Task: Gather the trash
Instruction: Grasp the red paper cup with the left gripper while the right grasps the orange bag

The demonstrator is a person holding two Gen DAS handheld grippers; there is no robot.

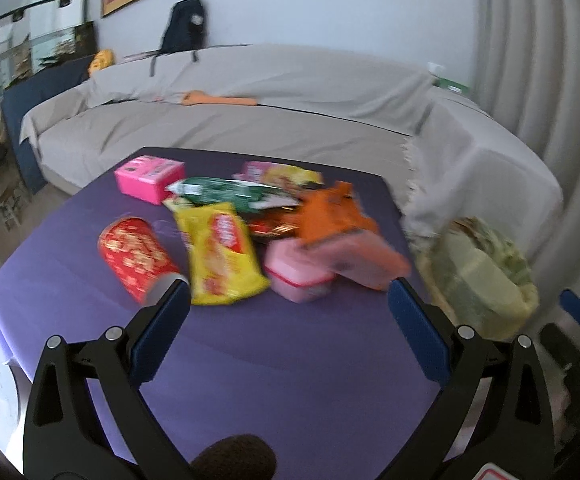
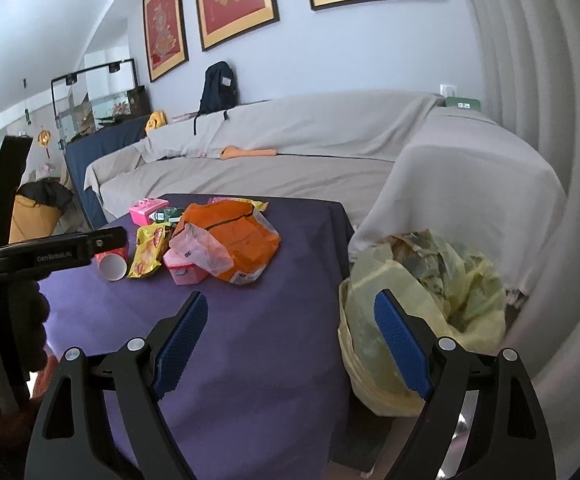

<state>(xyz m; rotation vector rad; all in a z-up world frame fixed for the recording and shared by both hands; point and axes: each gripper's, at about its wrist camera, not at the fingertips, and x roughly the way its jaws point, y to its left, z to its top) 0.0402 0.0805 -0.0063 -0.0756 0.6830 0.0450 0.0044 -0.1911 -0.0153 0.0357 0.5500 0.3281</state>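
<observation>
The left gripper (image 1: 289,297) hangs over the near part of the table, its jaws spread wide with nothing between them, the blue pads (image 1: 162,332) facing each other across bare cloth. The right gripper (image 2: 290,312) is also wide apart and empty, held at the table's right edge so that one pad (image 2: 182,340) is over the table and the other is past the edge. In the right wrist view the left gripper's black body shows at far left, gripped by a dark-gloved hand (image 2: 8,320).
</observation>
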